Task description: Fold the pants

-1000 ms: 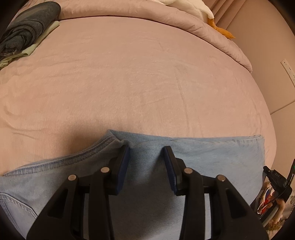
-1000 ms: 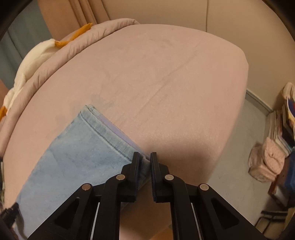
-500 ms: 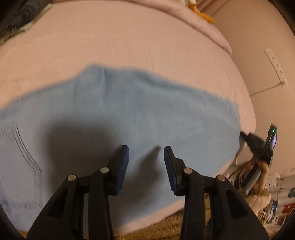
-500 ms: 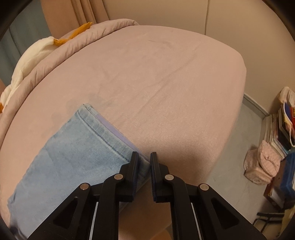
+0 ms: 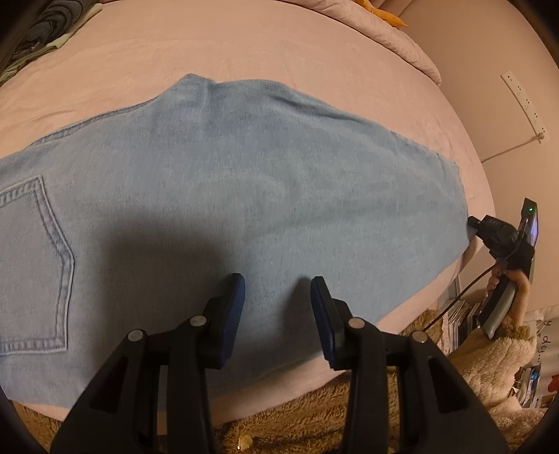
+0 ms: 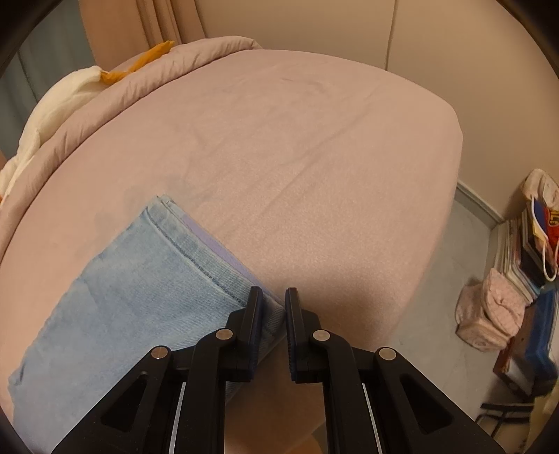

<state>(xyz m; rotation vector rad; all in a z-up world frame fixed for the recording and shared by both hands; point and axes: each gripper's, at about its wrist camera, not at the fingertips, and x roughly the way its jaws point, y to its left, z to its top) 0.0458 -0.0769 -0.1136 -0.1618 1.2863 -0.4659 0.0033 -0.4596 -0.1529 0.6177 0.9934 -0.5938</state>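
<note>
One pair of light blue pants (image 5: 265, 195) lies flat across the pink bed (image 5: 279, 52), filling the middle of the left wrist view from the left edge to the right, where the leg ends near the bed's edge. A back pocket (image 5: 31, 269) with stitched seams sits at the left of that frame. In the right wrist view the same pants (image 6: 115, 297) fill the lower left, with the hemmed leg end running diagonally from the middle left down toward the bottom centre.

The left hand-held gripper (image 5: 277, 307) reaches in from the bottom centre of its frame, its two blue-padded fingers spread wide with nothing between them, hovering over the near side of the pants and casting a dark shadow on the denim to its left. The right hand-held gripper (image 6: 274, 314) enters from the bottom of its frame with its fingers drawn close together, a narrow gap showing between them; the corner of the hem lies between the fingers. In the left wrist view the right hand-held gripper (image 5: 496, 237) appears at the right edge, its tip touching the leg end, with a person's hand (image 5: 517, 290) around its handle.

A rolled pink duvet (image 6: 146, 87) lies along the upper left of the bed, with a white and orange cloth (image 6: 63, 104) beside it. Dark folded clothes (image 5: 45, 24) sit in the upper left corner of the left wrist view.
</note>
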